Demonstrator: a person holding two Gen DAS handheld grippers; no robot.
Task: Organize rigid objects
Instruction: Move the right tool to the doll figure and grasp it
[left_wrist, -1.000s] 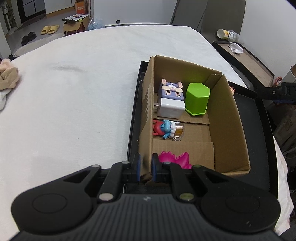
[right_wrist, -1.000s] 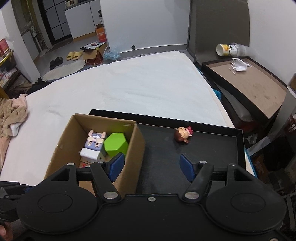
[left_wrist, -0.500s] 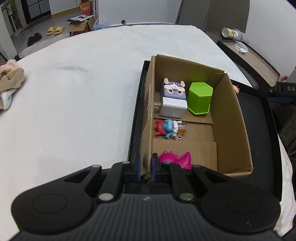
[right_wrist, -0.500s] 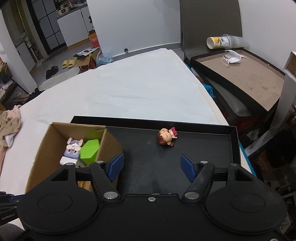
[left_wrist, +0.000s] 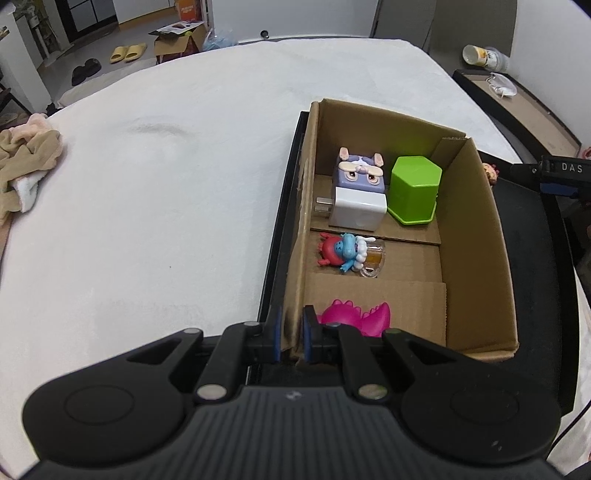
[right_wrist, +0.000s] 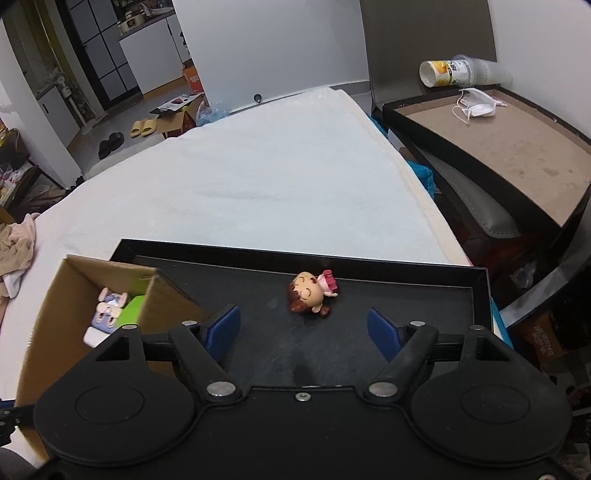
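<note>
Over on the left, the left hand-held gripper (left_wrist: 290, 338) is pinching the near corner of the cardboard box (left_wrist: 476, 236), its blue pads pressed tight on either side of the wall, so that hand is tied up steadying the box and is sitting well apart from the one toy outside it. Inside the box a purple cube toy (left_wrist: 360, 173), a white charger (left_wrist: 356, 208), a green hexagonal container (left_wrist: 415, 194), a small red and blue figure (left_wrist: 347, 251) and a pink dinosaur (left_wrist: 356, 317) are lying in their places. Moving rightward, the black tray (right_wrist: 480, 291) is carrying both the box and the little doll (right_wrist: 310, 293), which is lying on its side on the bare tray floor near the far rim, its big head pointing left and its pink body trailing to the right, so its long axis is running roughly across the gap of the jaws. The right hand-held gripper (right_wrist: 303, 328) is hovering just short of it with jaws that have just been opening, spread wide with nothing between them; the doll is lying straight ahead, slightly beyond the fingertips, so this looks like the nearer hand for the pick
</note>
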